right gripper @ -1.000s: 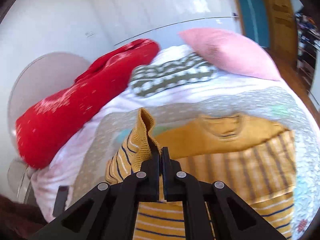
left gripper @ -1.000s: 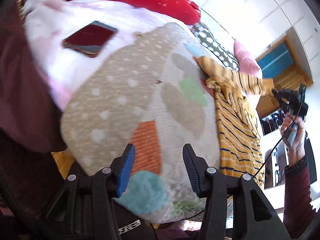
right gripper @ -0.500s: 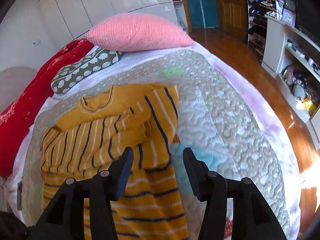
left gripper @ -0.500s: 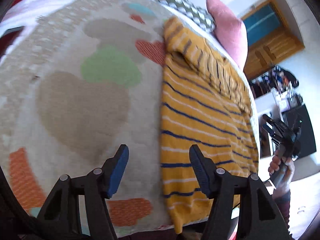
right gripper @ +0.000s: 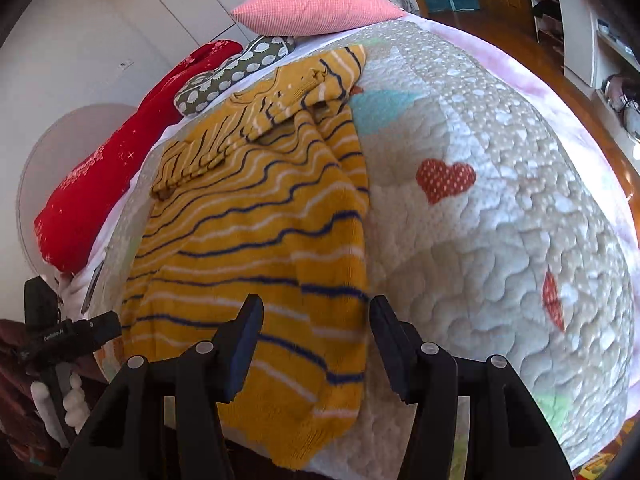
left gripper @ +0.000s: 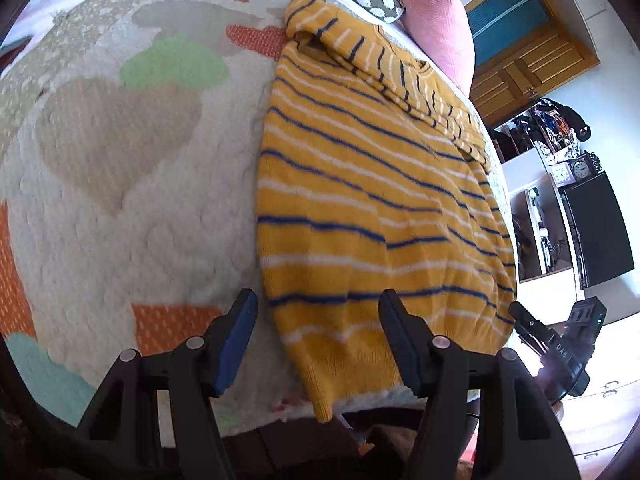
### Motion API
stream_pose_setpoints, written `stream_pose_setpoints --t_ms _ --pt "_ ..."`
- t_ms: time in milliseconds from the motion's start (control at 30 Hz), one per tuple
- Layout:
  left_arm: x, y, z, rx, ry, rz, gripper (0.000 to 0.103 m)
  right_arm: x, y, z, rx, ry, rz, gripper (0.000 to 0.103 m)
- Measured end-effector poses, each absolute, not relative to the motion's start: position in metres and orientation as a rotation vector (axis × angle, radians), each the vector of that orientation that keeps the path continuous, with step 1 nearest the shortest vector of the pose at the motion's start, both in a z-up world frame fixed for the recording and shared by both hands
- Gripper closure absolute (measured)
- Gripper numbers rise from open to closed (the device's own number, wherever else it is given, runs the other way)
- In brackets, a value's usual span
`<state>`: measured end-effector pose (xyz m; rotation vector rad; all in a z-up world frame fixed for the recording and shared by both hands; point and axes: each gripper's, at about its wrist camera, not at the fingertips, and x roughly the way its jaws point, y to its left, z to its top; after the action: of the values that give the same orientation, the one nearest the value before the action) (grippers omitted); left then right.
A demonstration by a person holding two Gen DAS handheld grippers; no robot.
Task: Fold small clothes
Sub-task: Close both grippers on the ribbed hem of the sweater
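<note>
A yellow knit sweater with navy and white stripes lies on a quilted bedspread, both sleeves folded across its chest. Its hem hangs over the near bed edge. My left gripper is open and empty, hovering over the hem's left corner. My right gripper is open and empty, over the hem's right corner of the sweater. The right gripper also shows at the lower right of the left wrist view, and the left gripper at the lower left of the right wrist view.
A pink pillow, a spotted green cushion and a red blanket lie at the bed's head. A phone lies at the quilt's left edge. A wooden door and shelves stand beyond the bed.
My right gripper let go of the sleeve, now folded across the chest, and drew back to the hem, open. My left gripper moved right and forward over the hem.
</note>
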<state>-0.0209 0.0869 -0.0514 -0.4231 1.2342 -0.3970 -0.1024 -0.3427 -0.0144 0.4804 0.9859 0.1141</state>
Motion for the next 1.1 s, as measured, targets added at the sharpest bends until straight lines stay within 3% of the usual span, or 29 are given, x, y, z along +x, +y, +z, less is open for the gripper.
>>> stream_pose_setpoints --t_ms 267,400,433,467,500,533,567,800,867,1100 --pt "-0.047 0.067 -0.064 -0.483 1.222 -0.514 0.033 -0.136 -0.328 -0.033 0.57 0.951 0.138 0.042" --pt "-0.044 0.049 -0.068 -0.458 1.221 -0.514 0.035 -0.142 -0.311 -0.037 0.568 0.949 0.167 0.042" --pt "-0.042 0.049 -0.067 -0.452 1.222 -0.498 0.042 -0.14 -0.307 -0.037 0.552 0.944 0.162 0.042" --pt "-0.04 0.049 -0.065 -0.44 1.224 -0.472 0.079 -0.137 -0.304 -0.037 0.538 0.94 0.155 0.044" --pt "-0.038 0.051 -0.064 -0.432 1.235 -0.459 0.091 -0.134 -0.303 -0.037 0.534 0.935 0.142 0.056" --pt "-0.037 0.056 -0.063 -0.47 1.238 -0.459 0.091 -0.131 -0.304 -0.037 0.537 0.935 0.123 0.07" --pt "-0.039 0.062 -0.06 -0.502 1.23 -0.453 0.091 -0.128 -0.305 -0.038 0.547 0.945 0.111 0.095" --pt "-0.082 0.08 -0.022 -0.417 1.105 -0.431 0.092 -0.154 -0.311 -0.029 0.656 0.936 0.192 0.095" --pt "-0.099 0.084 -0.015 -0.392 1.081 -0.433 0.098 -0.169 -0.31 -0.026 0.649 0.938 0.202 0.096" --pt "-0.108 0.098 -0.037 -0.48 1.14 -0.444 0.097 -0.201 -0.31 -0.032 0.668 0.954 0.199 0.098"
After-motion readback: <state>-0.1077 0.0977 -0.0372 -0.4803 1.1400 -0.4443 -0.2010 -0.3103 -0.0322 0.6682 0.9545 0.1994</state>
